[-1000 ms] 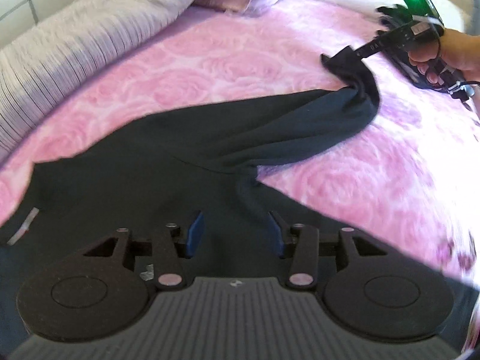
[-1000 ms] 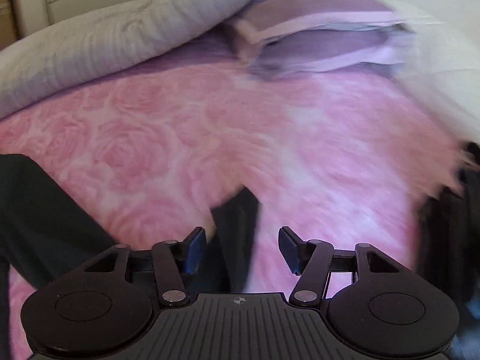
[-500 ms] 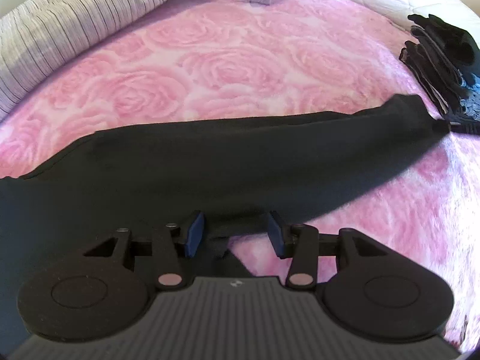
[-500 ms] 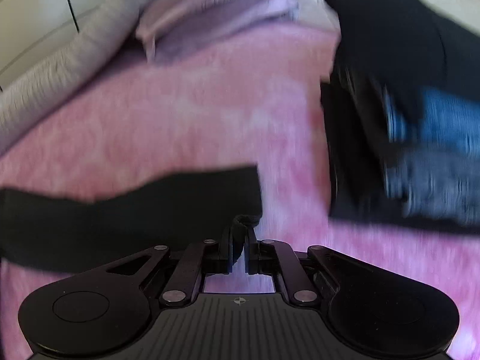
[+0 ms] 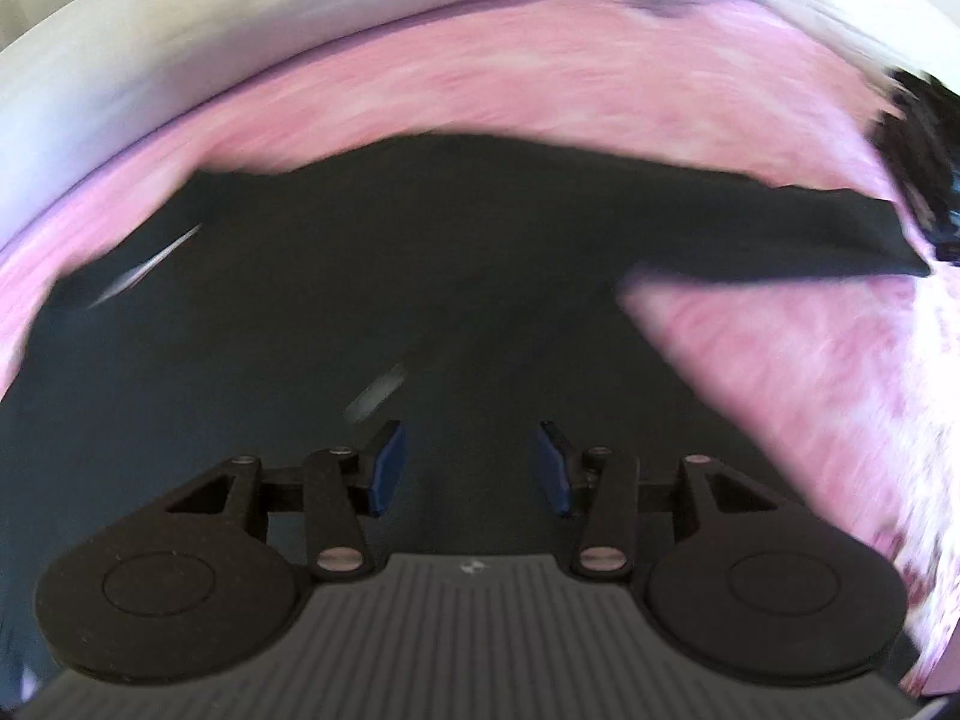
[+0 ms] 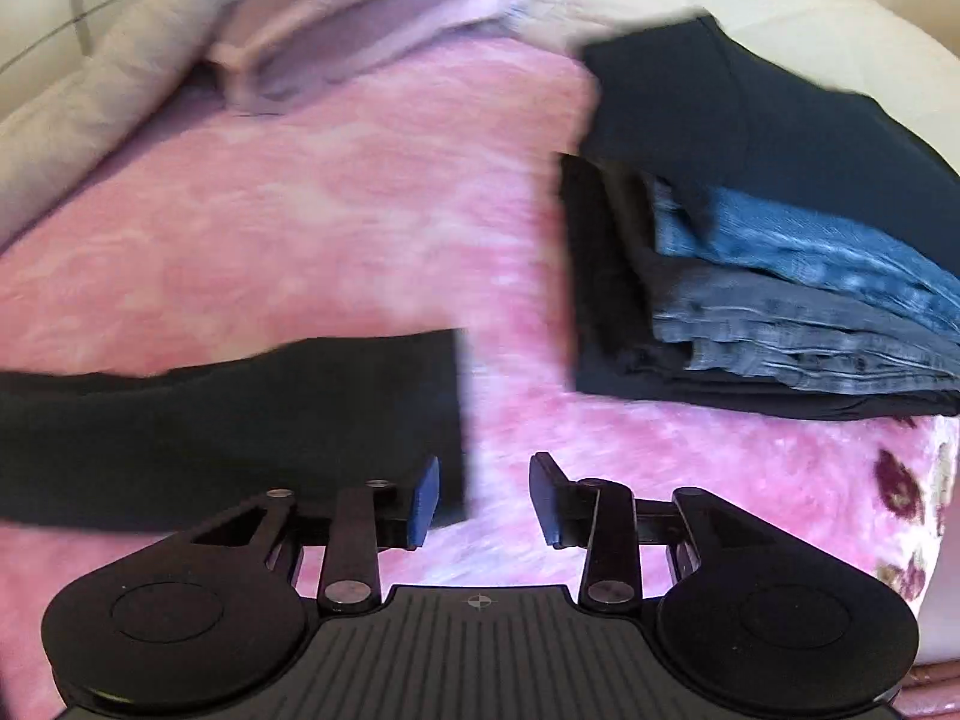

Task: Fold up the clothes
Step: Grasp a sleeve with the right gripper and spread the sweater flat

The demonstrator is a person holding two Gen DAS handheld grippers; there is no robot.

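Note:
A black long-sleeved garment (image 5: 336,300) lies spread on the pink rose-patterned bedspread (image 5: 540,78). Its sleeve (image 5: 780,228) stretches out to the right. My left gripper (image 5: 468,468) hovers open over the garment's body, nothing between its blue pads. In the right wrist view the sleeve's cuff end (image 6: 300,408) lies flat at the left. My right gripper (image 6: 486,498) is open just past the cuff edge, above the bedspread (image 6: 270,228), holding nothing. Both views are motion-blurred.
A stack of folded clothes (image 6: 780,276), black pieces and blue jeans, sits on the bed to the right of the cuff. A grey striped duvet (image 5: 180,36) and purple pillows (image 6: 360,24) lie along the far side.
My right gripper has opened and let go of the sleeve cuff, which now lies flat. My left gripper has shifted over the garment's body, still open.

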